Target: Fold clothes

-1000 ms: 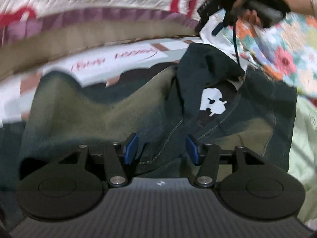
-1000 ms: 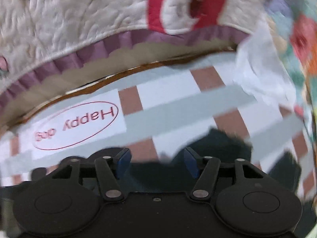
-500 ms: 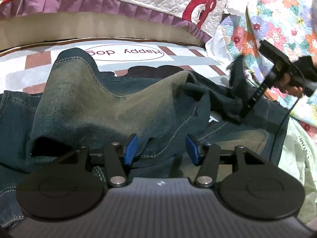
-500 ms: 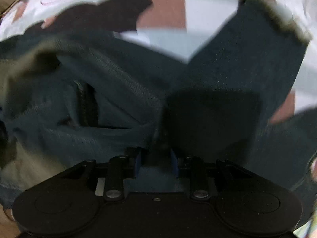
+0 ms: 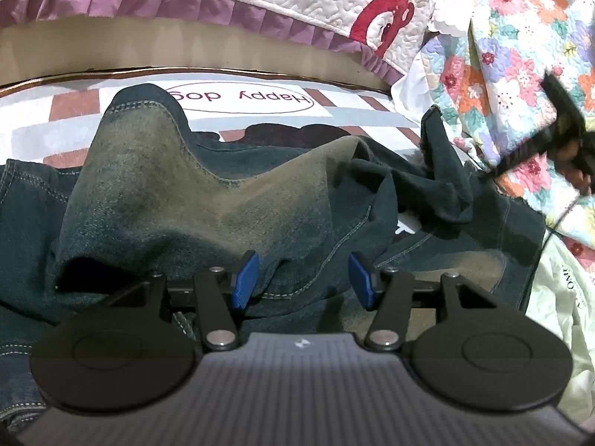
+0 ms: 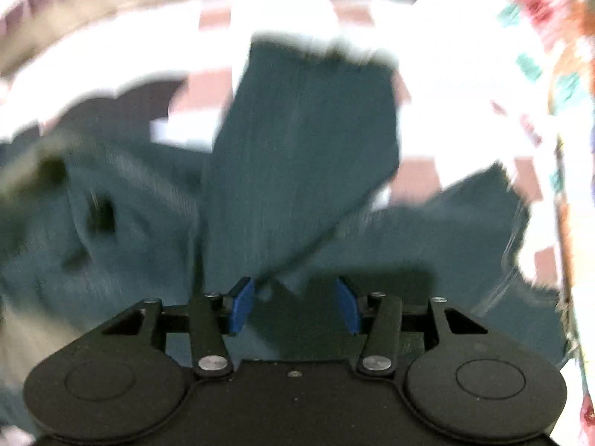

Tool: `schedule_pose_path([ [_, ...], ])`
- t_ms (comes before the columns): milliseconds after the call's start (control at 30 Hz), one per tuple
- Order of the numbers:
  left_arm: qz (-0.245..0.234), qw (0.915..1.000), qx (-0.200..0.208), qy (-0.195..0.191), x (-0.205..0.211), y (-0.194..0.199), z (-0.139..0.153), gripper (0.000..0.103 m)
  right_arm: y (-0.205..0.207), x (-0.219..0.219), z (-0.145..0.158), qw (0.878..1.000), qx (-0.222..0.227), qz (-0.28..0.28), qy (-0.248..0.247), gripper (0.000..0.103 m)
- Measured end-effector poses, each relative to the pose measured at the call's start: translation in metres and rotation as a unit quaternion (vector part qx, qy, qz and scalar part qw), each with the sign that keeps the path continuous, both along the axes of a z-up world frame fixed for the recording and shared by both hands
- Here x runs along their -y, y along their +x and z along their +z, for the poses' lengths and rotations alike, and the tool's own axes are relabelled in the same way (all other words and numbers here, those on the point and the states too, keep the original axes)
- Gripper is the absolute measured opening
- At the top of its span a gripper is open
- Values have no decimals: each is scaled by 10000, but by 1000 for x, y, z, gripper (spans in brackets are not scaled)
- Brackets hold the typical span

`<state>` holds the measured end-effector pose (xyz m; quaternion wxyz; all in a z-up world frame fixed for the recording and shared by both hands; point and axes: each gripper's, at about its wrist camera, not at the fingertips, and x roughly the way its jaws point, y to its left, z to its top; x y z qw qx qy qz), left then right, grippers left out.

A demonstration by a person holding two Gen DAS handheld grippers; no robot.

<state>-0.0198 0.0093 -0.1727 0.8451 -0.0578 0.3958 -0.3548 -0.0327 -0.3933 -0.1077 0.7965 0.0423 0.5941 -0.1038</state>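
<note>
Dark blue jeans [image 5: 208,193] with faded patches lie crumpled on a checked mat. My left gripper [image 5: 304,280] hovers low over them, open, with a stitched seam of the denim lying between its blue pads [image 5: 245,278]. A leg end [image 5: 442,160] sticks up at the right. Just past it, a hand holds my right gripper [image 5: 502,165] in front of the floral quilt. In the blurred right wrist view, the right gripper [image 6: 294,304] is open. That leg end [image 6: 305,141] rises from just in front of its fingers.
The mat carries a "Happy dog" label [image 5: 241,98] behind the jeans. A quilted cover with a purple frill [image 5: 260,18] hangs at the back. A floral quilt [image 5: 513,55] fills the right side. A pale cloth [image 5: 557,316] lies at the lower right.
The right gripper, shut on the denim leg half a second ago, now stands open and has drawn back to the right. The left gripper has hardly moved.
</note>
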Motion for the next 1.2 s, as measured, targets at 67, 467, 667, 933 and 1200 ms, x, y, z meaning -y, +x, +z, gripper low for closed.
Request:
schedule_pose_path([
  [67,10,10000,-11,-13,0,0,0,53,18,0,15,9993,375,-19,-73,63],
  [467,45,10000,-39,-65,-1,0,-3,53,46,-25,-28,9811,932,-48,-1694,72],
  [667,34,10000,-1,-6,0,-1,-3,53,42,14,-48,9886,615,-559,-1255,79],
  [933,136,9998,45,122,3,-3,-7,53,54,27,-8,9871,1267,595,-772,7],
  [1200,33,9999,115,-22,11,-11,-1,53,-42,153,67,9316,3366,-1141,-764,11],
])
